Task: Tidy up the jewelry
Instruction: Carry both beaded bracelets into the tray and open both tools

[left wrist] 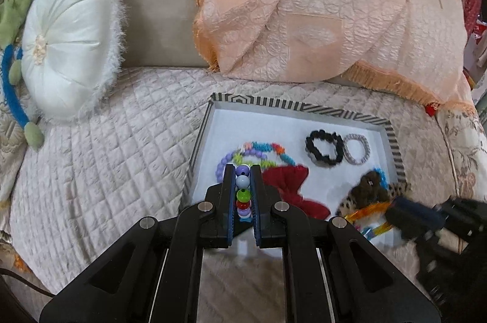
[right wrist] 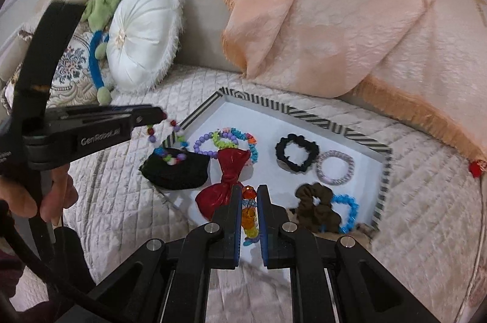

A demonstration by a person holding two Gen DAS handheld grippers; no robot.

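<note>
Both grippers were loaded over the tray (right wrist: 307, 113), which sat on the quilted sofa seat (left wrist: 106, 170). Left gripper (left wrist: 243, 170): clamped on a multicoloured bead bracelet (left wrist: 242, 186), beads lined up between the fingers; in the right wrist view the bracelet dangled past the tray's left edge above a black pouch (right wrist: 179, 170). Right gripper (right wrist: 247, 192): clamped on an orange translucent bead bracelet (right wrist: 249, 216) near the tray's near edge. Already lying in the tray: purple bead bracelet (right wrist: 202, 145), red bow (right wrist: 226, 180), black scrunchie (right wrist: 295, 157), lilac hair tie (right wrist: 334, 167), brown scrunchie (right wrist: 316, 207), blue bracelet (right wrist: 350, 210). Judgement: the step looked like placing each held bracelet on a bare patch of tray. To do it well, lower until the loop rests on the floor before releasing, so round beads would not roll or bounce; keep bead pieces by the left edge with the other bracelets, away from the scrunchies. Place one at a time, so the grippers do not collide.
</note>
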